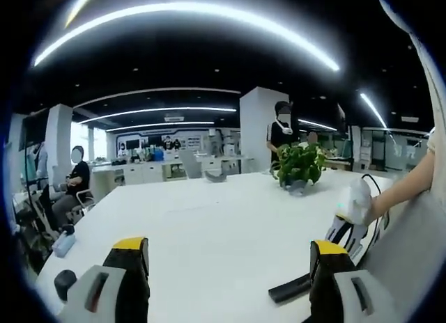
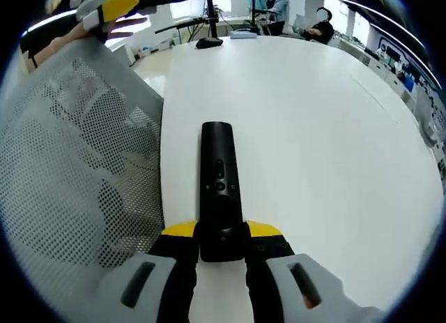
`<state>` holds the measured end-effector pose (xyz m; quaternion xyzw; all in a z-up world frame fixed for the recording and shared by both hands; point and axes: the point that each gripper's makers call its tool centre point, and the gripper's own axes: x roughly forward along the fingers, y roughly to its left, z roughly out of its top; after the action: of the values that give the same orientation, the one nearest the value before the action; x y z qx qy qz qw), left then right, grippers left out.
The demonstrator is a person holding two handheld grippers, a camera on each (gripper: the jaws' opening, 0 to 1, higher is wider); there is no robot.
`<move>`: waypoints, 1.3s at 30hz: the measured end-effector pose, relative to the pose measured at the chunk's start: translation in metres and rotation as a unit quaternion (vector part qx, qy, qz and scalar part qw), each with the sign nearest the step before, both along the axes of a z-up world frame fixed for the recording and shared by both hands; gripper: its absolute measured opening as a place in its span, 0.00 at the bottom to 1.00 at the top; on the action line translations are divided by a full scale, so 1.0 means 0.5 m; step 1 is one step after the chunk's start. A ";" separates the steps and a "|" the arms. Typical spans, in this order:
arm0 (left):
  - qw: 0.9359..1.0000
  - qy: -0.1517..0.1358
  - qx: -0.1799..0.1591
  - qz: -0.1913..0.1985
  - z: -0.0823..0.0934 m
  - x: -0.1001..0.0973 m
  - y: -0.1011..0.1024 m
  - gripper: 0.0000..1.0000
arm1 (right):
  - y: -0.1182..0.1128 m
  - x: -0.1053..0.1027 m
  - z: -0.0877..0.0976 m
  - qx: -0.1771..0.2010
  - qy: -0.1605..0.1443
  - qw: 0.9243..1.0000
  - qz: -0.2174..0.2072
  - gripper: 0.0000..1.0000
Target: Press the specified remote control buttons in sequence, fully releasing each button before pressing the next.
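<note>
The right tongs (image 2: 221,241) pinched the near end of one slim black plastic remote control (image 2: 219,191), its long axis running straight ahead over the white worktop (image 2: 313,128). The left tongs (image 1: 230,260) stood spread, empty, the remote low beside their right jaw.

Both views bright, evenly lit. Left gripper view: long ceiling light strips (image 1: 188,13) blown out to pure white, bent into arcs by fisheye; ceiling betw. them v. dark. White table (image 1: 209,225) near glare level, far edge washed out. Bkgd people + shelves soft, low detail. Right gripper view: table (image 2: 313,128) overexposed toward far edge; faint soft shadow beside black remote (image 2: 219,191). Mesh fabric (image 2: 77,170) at left sharp. Straight edges curve hard near rims in both.
</note>
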<state>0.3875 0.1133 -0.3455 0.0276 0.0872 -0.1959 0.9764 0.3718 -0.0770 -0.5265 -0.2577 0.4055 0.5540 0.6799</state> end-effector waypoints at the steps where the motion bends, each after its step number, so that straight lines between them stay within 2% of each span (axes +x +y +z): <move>1: 1.000 0.002 0.000 0.002 -0.002 -0.001 0.001 1.00 | 0.000 -0.002 0.001 -0.001 -0.002 1.000 0.001 0.25; 7: 0.999 0.011 0.023 0.024 -0.012 0.001 0.018 1.00 | 0.000 -0.001 0.001 -0.001 -0.001 1.000 0.002 0.25; 11: 0.999 0.020 -0.007 0.033 -0.013 0.001 0.026 1.00 | -0.011 0.003 0.000 -0.013 -0.003 1.000 -0.008 0.25; 14: 0.999 0.014 -0.002 0.035 -0.008 0.005 0.025 1.00 | -0.014 0.006 -0.001 -0.020 -0.008 1.000 0.003 0.25; 18: 0.999 0.018 0.003 0.029 -0.010 0.006 0.020 1.00 | -0.019 0.013 0.000 -0.025 -0.014 1.000 0.005 0.25; 21: 0.999 0.017 -0.008 0.032 -0.008 0.007 0.024 1.00 | -0.021 0.027 0.000 -0.023 -0.017 1.000 0.000 0.25; 27: 0.999 0.038 -0.008 0.023 -0.022 0.006 0.016 1.00 | -0.021 0.029 0.002 -0.013 -0.008 1.000 -0.007 0.25; 29: 0.999 0.042 -0.004 0.018 -0.026 0.005 0.013 1.00 | -0.020 0.030 0.003 -0.017 -0.009 1.000 -0.004 0.25; 34: 0.999 0.047 -0.004 0.010 -0.030 0.004 0.009 1.00 | -0.019 0.052 0.001 -0.036 -0.017 0.999 0.036 0.25; 39: 0.999 0.052 0.000 0.002 -0.036 0.003 0.006 1.00 | -0.017 0.060 0.001 -0.037 -0.019 0.999 0.032 0.25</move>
<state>0.3889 0.1166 -0.3636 0.0174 0.1377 -0.1951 0.9709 0.4016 -0.0855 -0.5259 -0.3058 0.4047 0.5547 0.6596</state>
